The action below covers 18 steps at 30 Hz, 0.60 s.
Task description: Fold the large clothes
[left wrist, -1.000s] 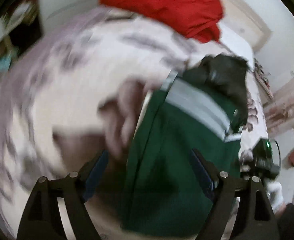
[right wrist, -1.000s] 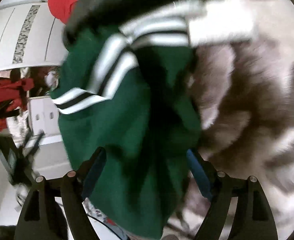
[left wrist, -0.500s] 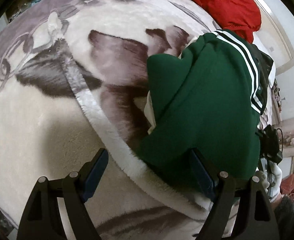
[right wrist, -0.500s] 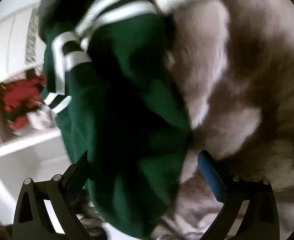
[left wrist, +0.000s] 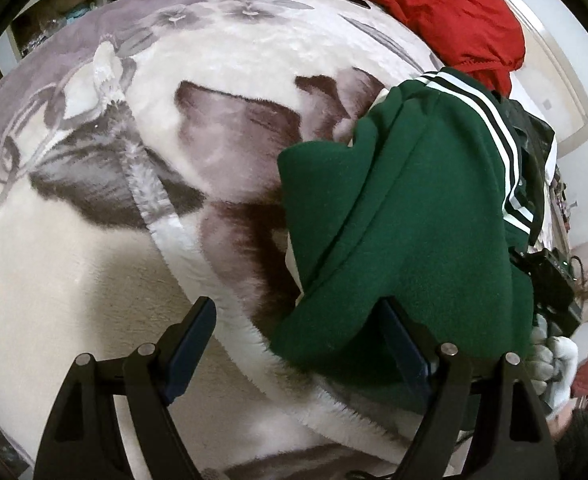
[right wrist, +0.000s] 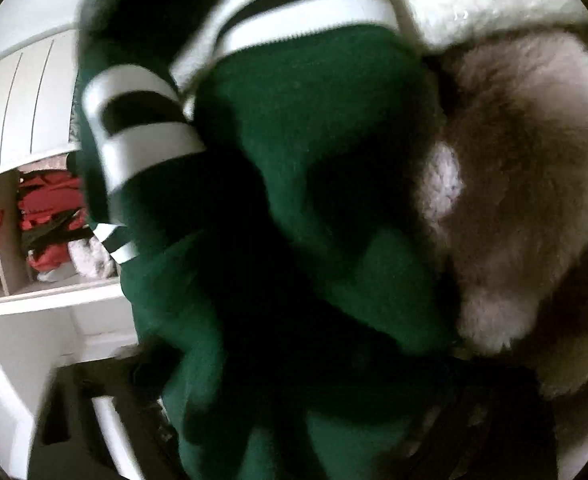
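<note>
L wrist view, left to right: plush patterned blanket [left wrist: 141, 264] covers the bed, its folded hem running diagonally toward the near edge. Left gripper [left wrist: 298, 344] is spread wide, nothing between the fingers; its R finger sits just against the near hem of the green garment [left wrist: 410, 216]. Garment is bunched in a heap on the blanket's right side, white/black stripes on top. Red fabric [left wrist: 426, 8] lies at the far right corner, touching or just behind the heap. Dark device at the right edge, prob. the other gripper, w/ a white-gloved hand [left wrist: 550, 360] below it.

R wrist view: green garment [right wrist: 314, 184] fills the frame, v. close and blurred, fluffy blanket to its right. Right gripper's fingers are buried in dark cloth at frame bottom, so can't tell if clenched or released.

Risks: heap is crumpled, not flat, so any fold from here prob. traps wrinkles or layers. A grab by the left claw could also catch the blanket pile under the hem. Garment lies near the bed's right edge; a pull that way could slide it off.

Hidden: sleeves, collar, garment type, layer count; shelves at left of R view are blurred.
</note>
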Available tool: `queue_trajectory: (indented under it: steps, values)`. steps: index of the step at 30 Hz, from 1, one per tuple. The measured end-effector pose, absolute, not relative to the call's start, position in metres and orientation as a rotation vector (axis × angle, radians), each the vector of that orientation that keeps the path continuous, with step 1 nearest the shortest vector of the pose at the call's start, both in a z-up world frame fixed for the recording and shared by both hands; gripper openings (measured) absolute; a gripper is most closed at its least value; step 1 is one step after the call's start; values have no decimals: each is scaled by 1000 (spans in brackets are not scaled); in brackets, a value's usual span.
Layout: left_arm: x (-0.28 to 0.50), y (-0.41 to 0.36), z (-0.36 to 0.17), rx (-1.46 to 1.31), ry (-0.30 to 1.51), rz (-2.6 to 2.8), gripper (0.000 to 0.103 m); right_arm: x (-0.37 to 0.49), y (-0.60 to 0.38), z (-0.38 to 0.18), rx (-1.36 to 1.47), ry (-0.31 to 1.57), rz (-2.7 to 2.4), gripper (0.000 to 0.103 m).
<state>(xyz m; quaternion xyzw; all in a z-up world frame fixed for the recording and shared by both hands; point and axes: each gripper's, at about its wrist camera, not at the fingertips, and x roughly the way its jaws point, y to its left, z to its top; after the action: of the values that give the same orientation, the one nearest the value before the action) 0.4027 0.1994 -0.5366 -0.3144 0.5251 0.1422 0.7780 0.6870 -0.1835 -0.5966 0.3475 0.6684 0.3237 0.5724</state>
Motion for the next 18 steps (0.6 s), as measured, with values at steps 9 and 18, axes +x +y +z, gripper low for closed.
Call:
queue_trajectory:
  steps: [9,18]
  values:
    - [379,204,-490,-590,1144,264,83,538,-262,-565,1379,1267,423,40]
    - [353,196,-463,-339,1204,222,83,266,-247,-559,1577,1408,93,41]
